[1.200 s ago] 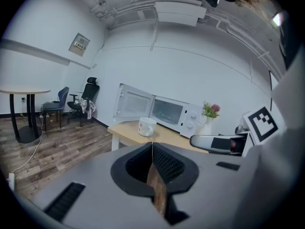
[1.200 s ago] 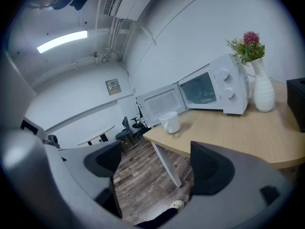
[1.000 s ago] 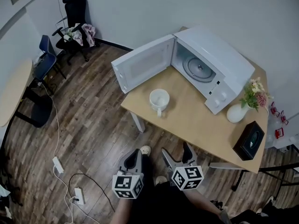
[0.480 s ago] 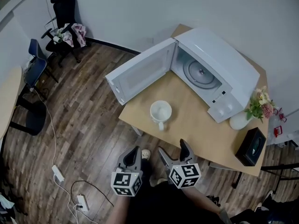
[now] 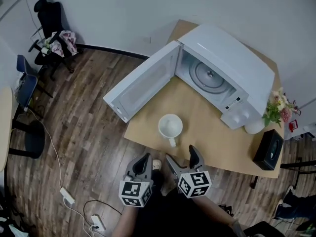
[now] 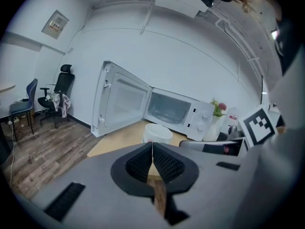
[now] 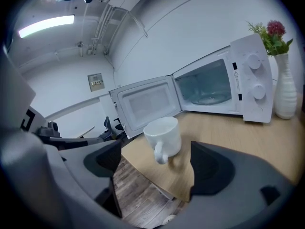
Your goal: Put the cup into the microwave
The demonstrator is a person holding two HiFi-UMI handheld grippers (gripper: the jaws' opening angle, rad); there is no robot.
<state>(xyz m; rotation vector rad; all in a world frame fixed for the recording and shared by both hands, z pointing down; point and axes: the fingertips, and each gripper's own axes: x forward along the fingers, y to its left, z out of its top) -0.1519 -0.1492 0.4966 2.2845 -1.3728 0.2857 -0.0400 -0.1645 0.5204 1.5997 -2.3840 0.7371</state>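
cup [image 5: 170,126], white, handled, upright before open microwave [image 5: 224,80]; left tongs [image 5: 146,158] tight together, right tongs [image 5: 180,154] wide apart, both empty

White vase of flowers [image 5: 254,128] at the tabletop's [image 5: 212,139] right edge, black box [image 5: 268,149] just beside it, black office chair [image 5: 49,19] draped with clothes by the far wall, power strip [image 5: 67,196] on the wood floor [image 5: 84,132]

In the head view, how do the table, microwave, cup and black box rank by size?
Largest to smallest: table, then microwave. The black box and cup look about alike; the box is perhaps slightly bigger, but too close to rank.
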